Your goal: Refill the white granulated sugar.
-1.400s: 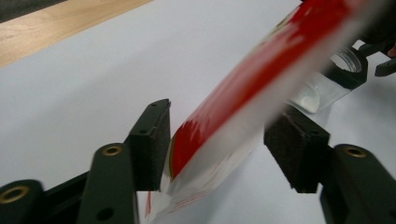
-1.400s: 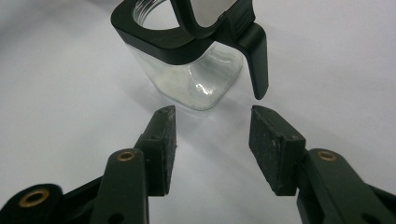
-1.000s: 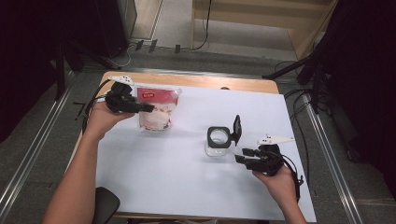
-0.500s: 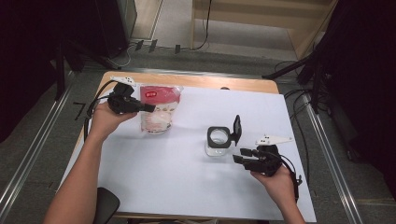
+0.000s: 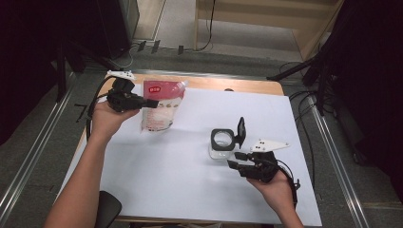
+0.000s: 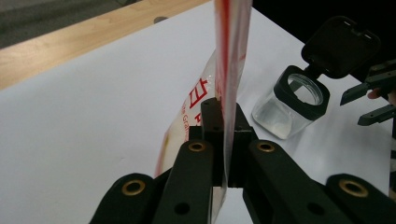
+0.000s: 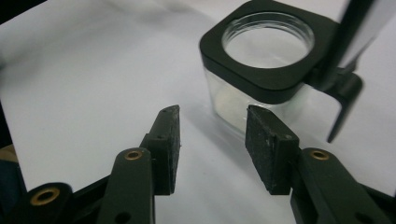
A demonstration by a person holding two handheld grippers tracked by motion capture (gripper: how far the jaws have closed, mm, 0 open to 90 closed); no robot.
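With the left gripper (image 5: 151, 102) clamped on the pouch (image 5: 161, 105), jaws fully closed on its thin edge. In the left gripper view, film pinched flat between the pads (image 6: 212, 122), red seam running straight up from the jaws. Pouch hanging tilted beyond the fingertips, lower end on or just above the white sheet (image 5: 190, 180), can't tell which. Red label at the top, pale contents below.

Right gripper (image 5: 239, 160) not holding anything: jaws partly apart, nothing between them. Jar (image 5: 221, 143) just ahead of its fingertips, close but not touching. In the right gripper view, jar (image 7: 261, 74) sitting beyond and slightly right of the gap, right pad (image 7: 268, 140) nearest its glass wall. Clear glass, black square collar, round mouth open, seemingly empty. Lid (image 5: 241, 132) flipped upright on its hinge, on the jar's far side from the left gripper.

Jar well apart from the pouch, off to the side of the left gripper's jaws.
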